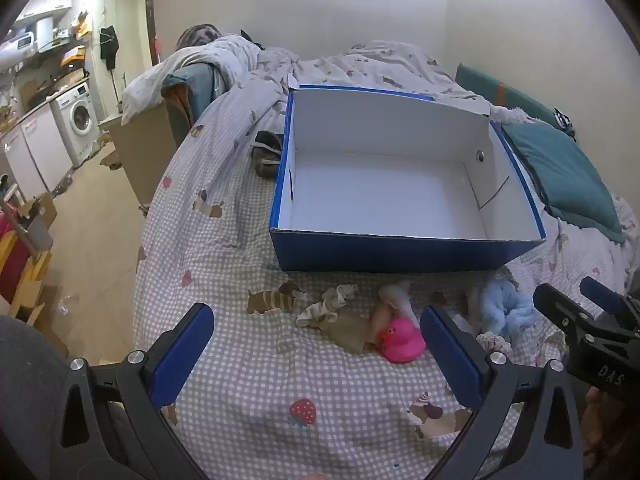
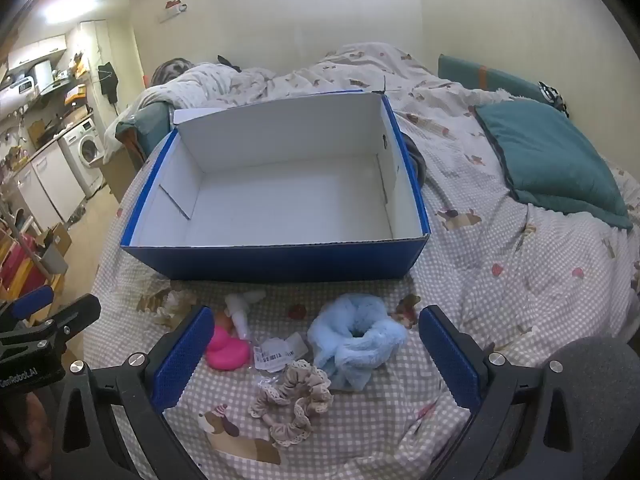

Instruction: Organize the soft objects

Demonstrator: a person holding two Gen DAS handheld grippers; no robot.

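We've got both grippers spread wide over the bed (image 2: 500, 240), left gripper (image 1: 316, 356) and right gripper (image 2: 316, 356) holding nothing. The soft things lie just in front of the blue box (image 2: 280, 264): pink duck (image 1: 402, 340), blue scrunchie (image 2: 356, 340), beige scrunchie (image 2: 292, 404), socks (image 1: 328, 306).

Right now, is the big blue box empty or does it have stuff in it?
Empty. The blue box shows only its bare white floor in both views; the pink duck and blue scrunchie lie outside on the bed.

Bed (image 2: 480, 280): blue box (image 2: 280, 264), pink duck (image 2: 226, 350), scrunchies (image 2: 294, 400).
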